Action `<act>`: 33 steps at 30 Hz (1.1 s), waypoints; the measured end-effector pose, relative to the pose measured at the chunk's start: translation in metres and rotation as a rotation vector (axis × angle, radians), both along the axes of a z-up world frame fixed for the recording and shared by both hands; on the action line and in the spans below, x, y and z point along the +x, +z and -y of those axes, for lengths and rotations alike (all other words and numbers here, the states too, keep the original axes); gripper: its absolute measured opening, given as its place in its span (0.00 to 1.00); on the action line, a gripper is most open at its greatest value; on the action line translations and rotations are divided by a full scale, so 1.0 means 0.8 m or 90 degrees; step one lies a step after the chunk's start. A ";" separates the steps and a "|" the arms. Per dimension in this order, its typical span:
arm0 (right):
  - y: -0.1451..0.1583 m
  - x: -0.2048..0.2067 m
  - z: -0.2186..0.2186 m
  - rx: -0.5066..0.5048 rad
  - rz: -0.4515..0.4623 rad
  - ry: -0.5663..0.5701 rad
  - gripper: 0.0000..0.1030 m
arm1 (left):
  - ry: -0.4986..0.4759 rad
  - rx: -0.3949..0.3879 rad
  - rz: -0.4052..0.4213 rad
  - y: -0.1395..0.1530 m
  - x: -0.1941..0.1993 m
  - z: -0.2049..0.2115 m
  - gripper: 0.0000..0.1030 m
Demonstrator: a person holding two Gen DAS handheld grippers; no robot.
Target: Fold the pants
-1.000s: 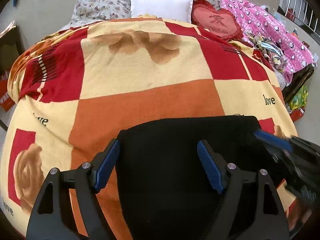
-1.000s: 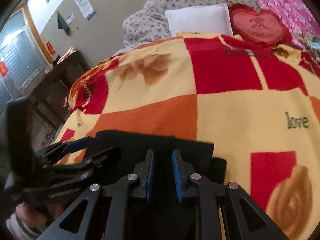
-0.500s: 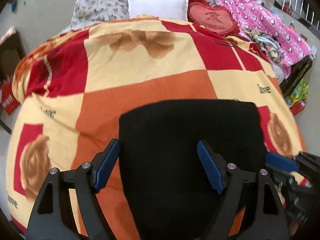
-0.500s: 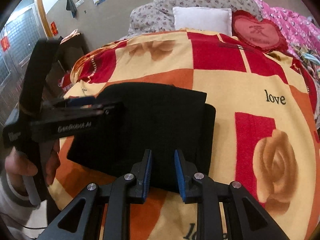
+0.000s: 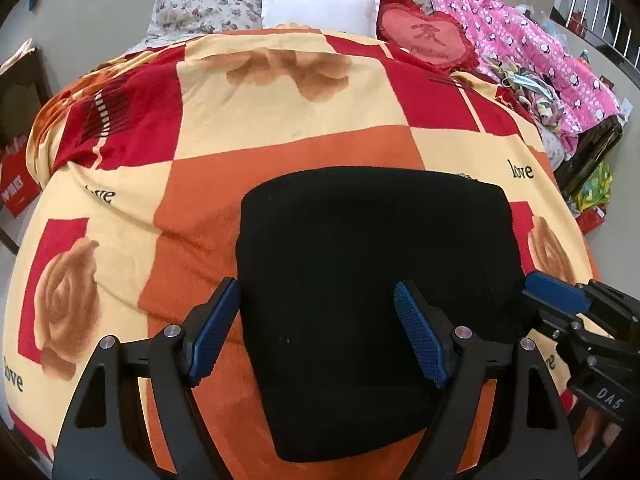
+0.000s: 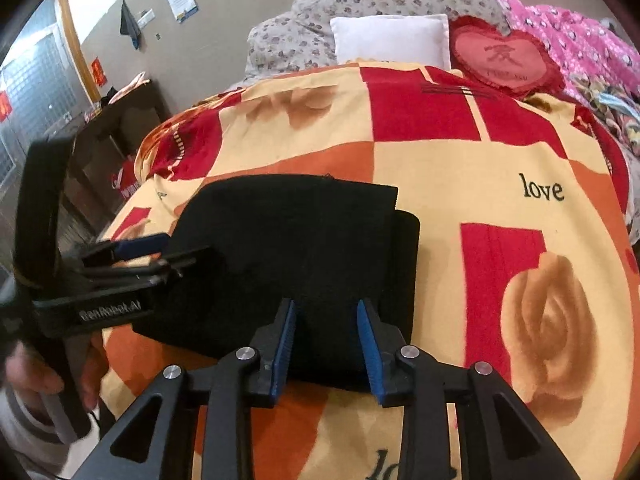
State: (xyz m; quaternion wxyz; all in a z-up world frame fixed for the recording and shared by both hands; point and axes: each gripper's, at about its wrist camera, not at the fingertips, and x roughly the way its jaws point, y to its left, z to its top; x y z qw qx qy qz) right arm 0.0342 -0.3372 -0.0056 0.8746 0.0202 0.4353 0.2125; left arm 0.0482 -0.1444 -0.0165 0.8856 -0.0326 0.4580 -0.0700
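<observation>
Pants (image 5: 372, 300), black and folded into a compact rectangle, are laid on the bed's checked blanket (image 5: 280, 148). The right hand-held gripper (image 6: 326, 344) has just been opened and drawn back, nothing clamped; the left hand-held gripper (image 5: 316, 328) is held apart. Folding looks finished.

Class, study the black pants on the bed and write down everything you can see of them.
The black pants are folded into a compact, roughly rectangular bundle of soft, matte, knit-looking fabric. They lie flat on the checked red, orange and yellow blanket, near its front edge. A lower layer sticks out along the right side in the right wrist view. No pad presses on them: both tools stand open over the bundle.
</observation>
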 end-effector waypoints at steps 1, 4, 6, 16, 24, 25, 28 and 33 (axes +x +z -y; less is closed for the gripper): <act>0.002 0.000 0.000 0.001 0.003 -0.001 0.33 | -0.001 -0.002 0.000 0.001 -0.001 -0.001 0.77; 0.009 0.000 0.002 0.008 0.017 -0.010 0.41 | -0.003 0.001 0.000 0.003 -0.002 -0.001 0.77; 0.008 0.003 0.003 0.016 0.017 -0.020 0.43 | -0.003 0.002 0.000 0.003 -0.003 -0.001 0.77; -0.019 0.015 0.015 0.009 -0.021 -0.042 0.56 | -0.005 0.001 -0.005 0.001 -0.003 0.001 0.77; -0.020 0.019 0.023 0.038 -0.030 -0.051 0.56 | -0.003 -0.022 -0.014 0.000 0.001 -0.004 0.77; -0.019 0.019 0.023 0.039 -0.028 -0.053 0.56 | -0.003 -0.022 -0.013 -0.001 0.001 -0.005 0.77; -0.011 0.018 0.020 0.027 -0.007 -0.056 0.56 | -0.002 -0.027 -0.012 -0.001 0.002 -0.007 0.77; -0.007 0.023 0.011 0.016 -0.003 -0.046 0.56 | 0.006 -0.047 0.007 0.009 -0.001 -0.020 0.77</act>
